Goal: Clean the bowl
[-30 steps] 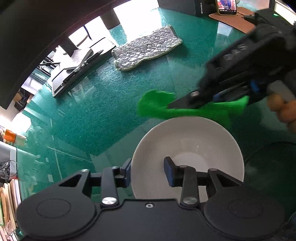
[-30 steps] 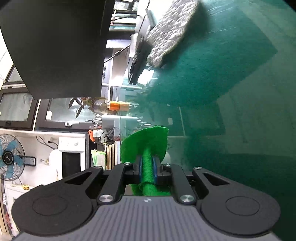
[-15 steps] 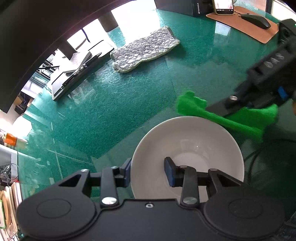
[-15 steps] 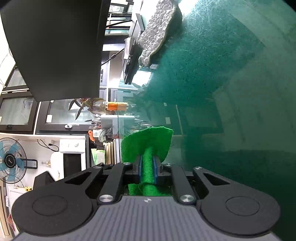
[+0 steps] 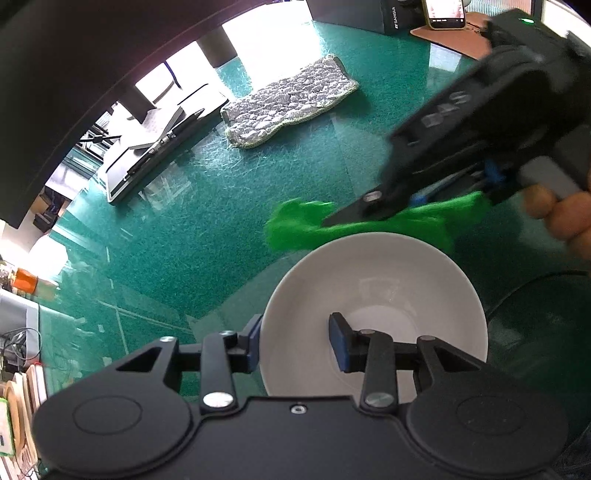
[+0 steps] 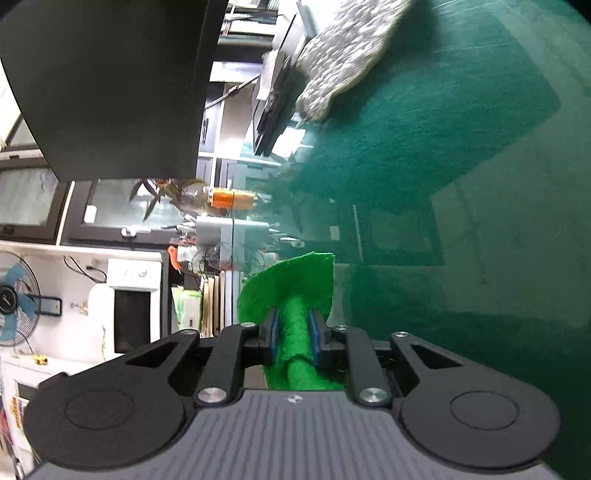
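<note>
A white bowl (image 5: 373, 280) is held over the green table. My left gripper (image 5: 297, 341) is shut on the bowl's near rim, one finger outside and one inside. My right gripper (image 6: 292, 328) is shut on a bright green cloth (image 6: 295, 288). In the left wrist view the right gripper (image 5: 373, 206) comes in from the right, with the green cloth (image 5: 306, 225) just beyond the bowl's far rim. I cannot tell whether the cloth touches the rim.
A grey quilted mat (image 5: 291, 99) lies further back on the green table (image 5: 221, 221). A closed laptop (image 5: 155, 155) lies at its left edge. A phone (image 5: 445, 13) and a brown pad stand at the far right. A black cable (image 5: 524, 284) runs right of the bowl.
My right gripper swung the green cloth away to the right of the bowl's far rim, then back left across it. The left gripper and bowl stayed put.
</note>
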Demonstrator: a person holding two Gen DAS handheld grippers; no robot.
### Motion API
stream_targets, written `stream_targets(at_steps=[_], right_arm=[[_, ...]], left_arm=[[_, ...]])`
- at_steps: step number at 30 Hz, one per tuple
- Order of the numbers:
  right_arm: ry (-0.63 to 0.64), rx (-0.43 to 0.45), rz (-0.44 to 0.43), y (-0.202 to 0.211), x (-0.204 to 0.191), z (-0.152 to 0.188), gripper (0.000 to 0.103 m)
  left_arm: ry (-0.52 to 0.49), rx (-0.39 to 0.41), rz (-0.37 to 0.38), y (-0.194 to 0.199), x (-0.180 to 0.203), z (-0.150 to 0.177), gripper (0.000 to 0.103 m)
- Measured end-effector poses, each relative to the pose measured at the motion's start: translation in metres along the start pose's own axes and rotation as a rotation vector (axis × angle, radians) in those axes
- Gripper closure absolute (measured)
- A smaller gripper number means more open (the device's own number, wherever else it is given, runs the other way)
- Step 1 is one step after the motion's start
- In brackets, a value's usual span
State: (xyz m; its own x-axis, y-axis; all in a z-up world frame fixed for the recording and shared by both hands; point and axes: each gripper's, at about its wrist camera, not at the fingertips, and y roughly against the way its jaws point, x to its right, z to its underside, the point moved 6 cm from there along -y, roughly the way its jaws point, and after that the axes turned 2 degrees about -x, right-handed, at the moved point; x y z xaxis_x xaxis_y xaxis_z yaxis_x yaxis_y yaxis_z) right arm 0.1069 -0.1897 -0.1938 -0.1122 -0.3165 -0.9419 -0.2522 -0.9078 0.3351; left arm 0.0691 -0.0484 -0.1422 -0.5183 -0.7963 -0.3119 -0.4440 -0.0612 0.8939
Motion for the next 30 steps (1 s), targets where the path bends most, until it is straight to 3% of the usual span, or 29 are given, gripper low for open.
stream_targets(at_steps=[7,18,30], right_arm=[[-0.053,0.004,-0.032,0.029,0.011,0.017,0.086],[-0.024,-0.019,-0.021,-0.021,-0.003,-0.008,0.086],[-0.072,-0.011,-0.026,0.028,0.016,0.018,0.086]], left_arm=[[-0.013,-0.002,0.003,0.001,0.0,-0.001,0.066],[-0.012,0.005,-0.009,0.002,0.002,0.001,0.066],[-0.037,0.008,0.0,0.003,0.004,-0.001,0.064]])
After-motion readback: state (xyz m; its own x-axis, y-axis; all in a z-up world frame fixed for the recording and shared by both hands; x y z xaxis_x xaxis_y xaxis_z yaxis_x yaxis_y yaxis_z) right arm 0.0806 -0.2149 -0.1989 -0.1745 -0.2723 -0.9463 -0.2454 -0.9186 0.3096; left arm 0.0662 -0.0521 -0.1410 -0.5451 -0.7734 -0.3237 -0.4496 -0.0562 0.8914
